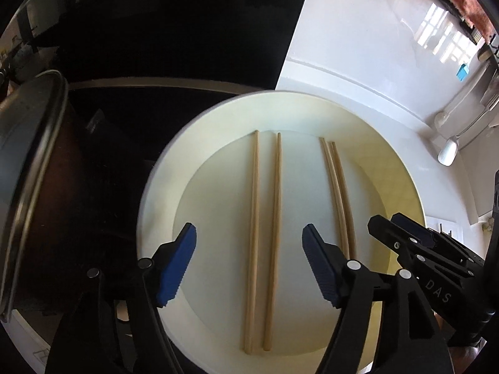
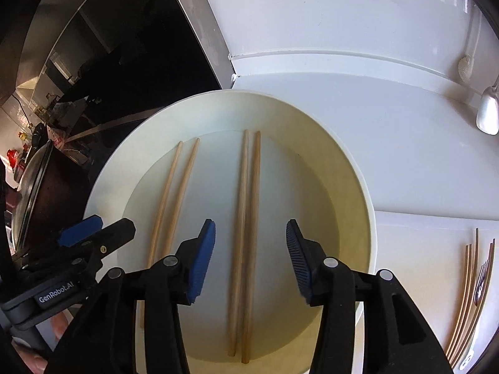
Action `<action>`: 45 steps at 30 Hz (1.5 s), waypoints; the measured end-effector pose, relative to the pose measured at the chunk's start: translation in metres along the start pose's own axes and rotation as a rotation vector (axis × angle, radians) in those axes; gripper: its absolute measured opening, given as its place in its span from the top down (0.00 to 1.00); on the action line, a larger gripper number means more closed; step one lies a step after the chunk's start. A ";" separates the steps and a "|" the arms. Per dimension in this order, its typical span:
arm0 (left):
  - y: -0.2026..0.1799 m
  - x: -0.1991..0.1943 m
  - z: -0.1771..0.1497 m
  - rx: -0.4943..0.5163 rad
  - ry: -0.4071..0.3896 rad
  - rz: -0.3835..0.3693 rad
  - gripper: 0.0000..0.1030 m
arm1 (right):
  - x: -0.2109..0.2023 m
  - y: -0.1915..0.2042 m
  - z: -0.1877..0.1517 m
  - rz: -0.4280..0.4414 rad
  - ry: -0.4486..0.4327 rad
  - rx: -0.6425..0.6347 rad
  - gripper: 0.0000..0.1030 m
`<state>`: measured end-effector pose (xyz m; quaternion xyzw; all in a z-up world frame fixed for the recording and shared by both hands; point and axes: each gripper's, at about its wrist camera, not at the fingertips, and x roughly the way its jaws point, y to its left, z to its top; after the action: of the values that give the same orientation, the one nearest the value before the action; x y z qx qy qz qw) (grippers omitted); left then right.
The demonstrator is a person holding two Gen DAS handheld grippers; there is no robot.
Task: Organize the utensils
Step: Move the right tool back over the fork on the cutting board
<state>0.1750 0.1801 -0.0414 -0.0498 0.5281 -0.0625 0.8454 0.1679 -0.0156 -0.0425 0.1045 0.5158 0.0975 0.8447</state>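
Observation:
A round white plate (image 1: 156,187) (image 2: 358,187) holds two pairs of wooden chopsticks lying lengthwise. My left gripper (image 1: 249,233) hovers open over the left pair (image 1: 262,202), its blue pads wide on either side and touching nothing. My right gripper (image 2: 251,224) hovers open over the right pair (image 2: 248,218), whose two sticks lie close together. Each gripper also shows in the other view: the right gripper (image 1: 389,222) at the plate's right edge, the left gripper (image 2: 113,222) at its left edge. The left pair (image 2: 173,199) and the right pair (image 1: 338,193) rest flat.
A dark pot with a metal rim (image 1: 31,171) stands left of the plate on a black cooktop (image 1: 156,46). On the white counter lie a white spoon (image 1: 447,152), a metal spoon (image 2: 488,115), and several more chopsticks with a fork (image 2: 467,296) at the right.

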 end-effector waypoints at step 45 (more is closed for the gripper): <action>-0.165 -0.071 -0.079 0.279 -0.113 -0.170 0.08 | -0.180 -0.162 -0.177 -0.293 -0.213 0.314 0.39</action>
<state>0.0642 0.0271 0.0112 0.0201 0.4600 -0.2034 0.8641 -0.0617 -0.2067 -0.0131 0.1683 0.4423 -0.1193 0.8728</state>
